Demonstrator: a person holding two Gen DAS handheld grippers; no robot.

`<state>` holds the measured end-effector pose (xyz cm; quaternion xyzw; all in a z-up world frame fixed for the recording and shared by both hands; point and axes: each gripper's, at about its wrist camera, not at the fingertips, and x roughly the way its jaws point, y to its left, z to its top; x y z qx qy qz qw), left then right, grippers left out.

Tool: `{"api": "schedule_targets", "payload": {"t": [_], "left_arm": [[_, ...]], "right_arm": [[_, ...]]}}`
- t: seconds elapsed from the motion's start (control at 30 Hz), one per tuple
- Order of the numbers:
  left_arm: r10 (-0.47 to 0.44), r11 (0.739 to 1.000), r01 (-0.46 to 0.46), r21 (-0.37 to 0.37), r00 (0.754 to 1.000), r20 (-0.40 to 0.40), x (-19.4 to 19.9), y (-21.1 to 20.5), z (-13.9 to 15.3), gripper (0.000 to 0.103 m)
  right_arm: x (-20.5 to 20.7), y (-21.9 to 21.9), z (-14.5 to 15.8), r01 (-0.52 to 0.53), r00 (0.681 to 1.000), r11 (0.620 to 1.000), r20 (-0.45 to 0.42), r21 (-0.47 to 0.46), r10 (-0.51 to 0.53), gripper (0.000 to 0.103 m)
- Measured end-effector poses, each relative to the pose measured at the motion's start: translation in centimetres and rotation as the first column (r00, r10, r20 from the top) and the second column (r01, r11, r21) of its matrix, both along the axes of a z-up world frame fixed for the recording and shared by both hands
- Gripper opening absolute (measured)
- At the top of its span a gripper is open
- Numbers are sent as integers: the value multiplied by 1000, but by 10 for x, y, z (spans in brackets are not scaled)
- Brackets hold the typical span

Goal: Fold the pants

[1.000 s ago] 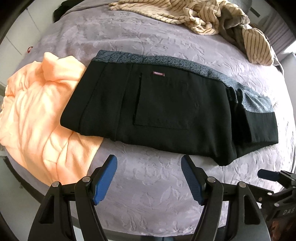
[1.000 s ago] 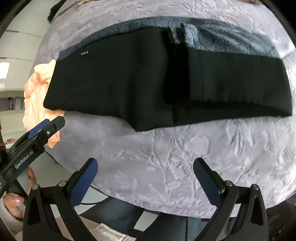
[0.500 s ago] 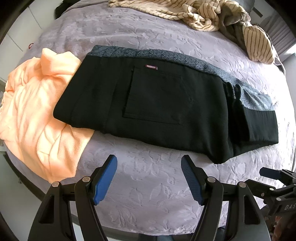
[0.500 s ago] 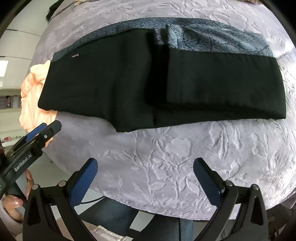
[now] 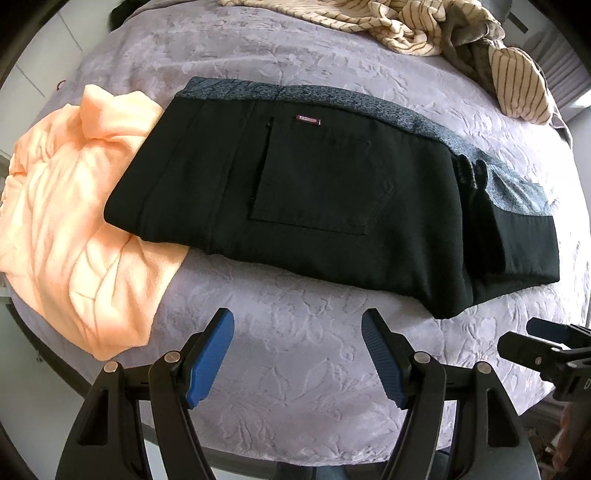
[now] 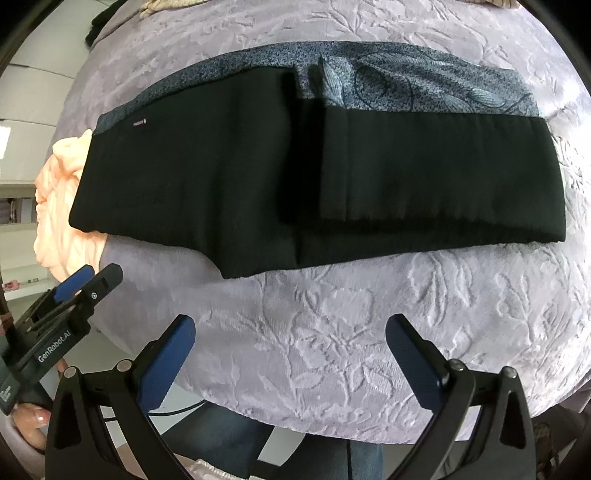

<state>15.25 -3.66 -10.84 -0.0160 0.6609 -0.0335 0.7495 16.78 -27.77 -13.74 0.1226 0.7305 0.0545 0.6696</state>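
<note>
Black pants [image 5: 325, 192] lie folded on the grey bed, back pocket up, a blue-grey patterned lining showing along the far edge. In the right wrist view the pants [image 6: 295, 184] stretch across the bed with the legs folded back over the right half. My left gripper [image 5: 297, 325] hangs open above the bedspread just in front of the pants, nothing between its blue pads. My right gripper [image 6: 290, 328] is open too, over bare bedspread near the pants' front edge. Each gripper shows at the side of the other's view.
An orange garment [image 5: 74, 229] lies at the left, its edge under the pants' waist end. A striped beige garment [image 5: 443, 33] is heaped at the far side. The grey embossed bedspread [image 5: 295, 387] ends close below the grippers. A hand [image 6: 31, 424] holds the left gripper's handle.
Both views have shifted slightly, and the pants sit a little differently in frame. The pants themselves lie as before and both grippers stay open.
</note>
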Motion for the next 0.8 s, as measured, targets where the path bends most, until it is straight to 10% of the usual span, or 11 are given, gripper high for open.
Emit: {"api": "schedule_targets", "payload": {"t": [0.8], "left_arm": [[79, 996, -80, -44, 997, -15, 19, 36, -27, 73]], "right_arm": [[33, 20, -5, -55, 996, 997, 65, -63, 59, 103]]}}
